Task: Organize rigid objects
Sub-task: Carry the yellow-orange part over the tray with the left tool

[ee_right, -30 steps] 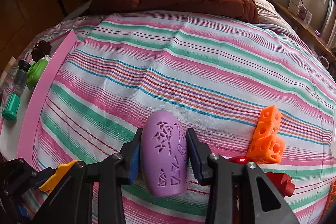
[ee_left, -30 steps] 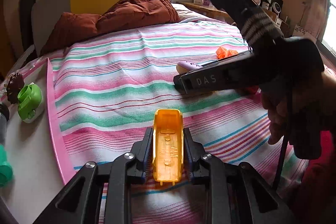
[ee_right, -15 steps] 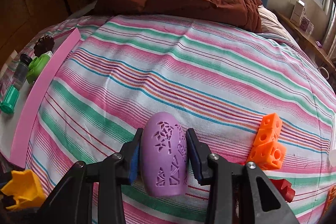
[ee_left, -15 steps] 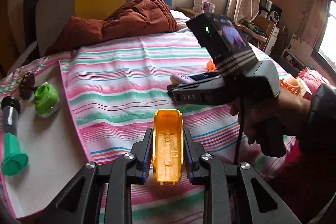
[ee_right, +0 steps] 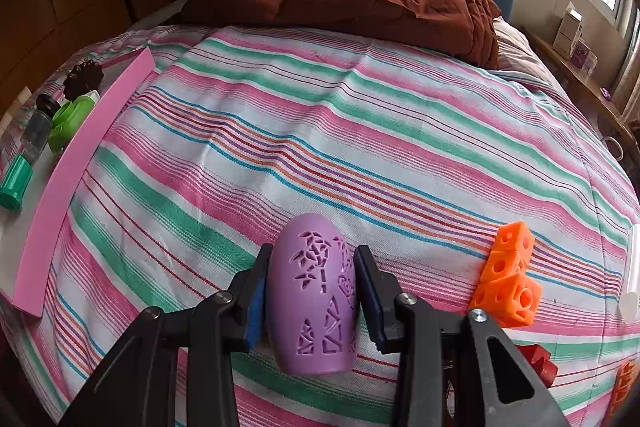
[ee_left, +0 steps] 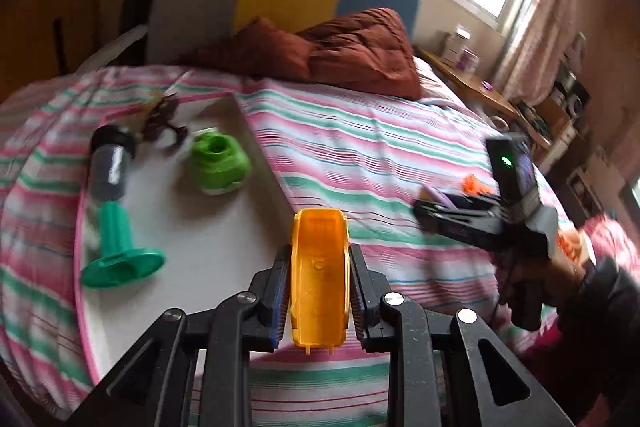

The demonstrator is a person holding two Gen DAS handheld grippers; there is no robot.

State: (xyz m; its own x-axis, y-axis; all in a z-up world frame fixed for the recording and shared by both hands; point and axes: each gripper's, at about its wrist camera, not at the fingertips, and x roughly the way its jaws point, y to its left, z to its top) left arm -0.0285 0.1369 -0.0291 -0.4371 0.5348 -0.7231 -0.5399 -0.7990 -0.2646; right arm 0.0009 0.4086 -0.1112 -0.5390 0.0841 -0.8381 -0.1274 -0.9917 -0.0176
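On the left side of the bed sits a white tray with a pink rim (ee_left: pixel 262 163). Three or four things lie in it already: a green stand with a round foot (ee_left: pixel 120 251), a small bottle with a black cap (ee_left: pixel 110 163), a green toy shoe (ee_left: pixel 218 163) and a dark spiky thing (ee_left: pixel 164 115) too blurry to name. So part of the tidying looks done.

Next comes the left gripper (ee_left: pixel 320 291). It is closed tight on a yellow toy shell (ee_left: pixel 319 267), holding it up in the air at the near edge of the tray. I think that one goes into the tray next.

Further right, the right gripper (ee_right: pixel 310 301) is squeezed onto a purple egg-shaped toy with cut-out patterns (ee_right: pixel 312 303). The toy is low over the striped bedsheet (ee_right: pixel 320 131), well apart from the tray. I cannot tell if it touches the sheet.

At the right, things are left on the sheet: a clump of orange cubes (ee_right: pixel 508 283), a red piece (ee_right: pixel 536 363) just beside it, and a bit of another orange thing at the corner. Those look not yet sorted, so a good part of the job is left.
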